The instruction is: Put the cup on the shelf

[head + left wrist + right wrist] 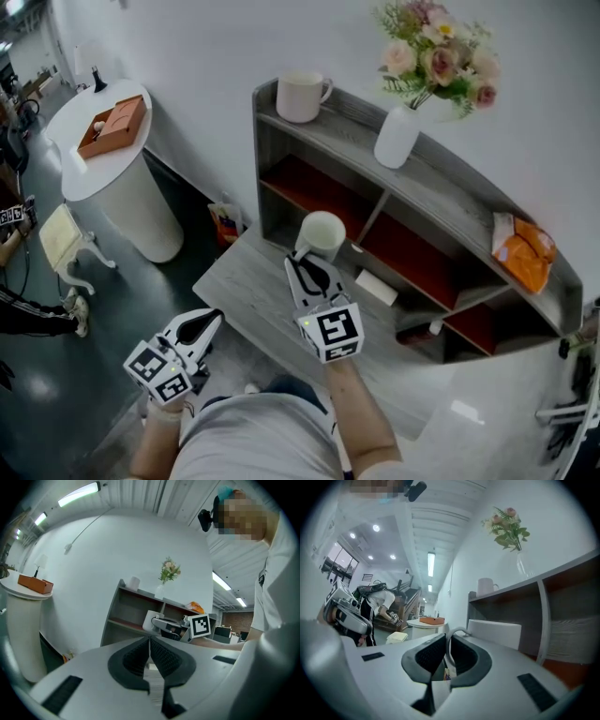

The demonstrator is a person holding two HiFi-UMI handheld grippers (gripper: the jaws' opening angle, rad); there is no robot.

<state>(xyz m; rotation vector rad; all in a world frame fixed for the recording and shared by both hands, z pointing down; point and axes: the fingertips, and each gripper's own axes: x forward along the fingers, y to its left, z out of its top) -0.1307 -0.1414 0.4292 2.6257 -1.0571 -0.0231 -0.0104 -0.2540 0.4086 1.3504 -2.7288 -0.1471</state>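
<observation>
1. Right gripper [314,269]: fingers pinched almost shut on the thin handle loop of the white cup [322,234]. Gripping the handle keeps the cup upright, mouth up, and leaves its body free.
2. The cup appears lifted off the bench [234,277]. It is just in front of the grey shelf [459,202], facing the red-backed open compartments, and not yet set down.
3. Left gripper [199,328]: low at near left, fingers together on nothing, probably held back out of the way.
4. The shelf top carries a mug [302,96] at far left and a vase of flowers [398,136]. I can't tell which spot is intended.
</observation>
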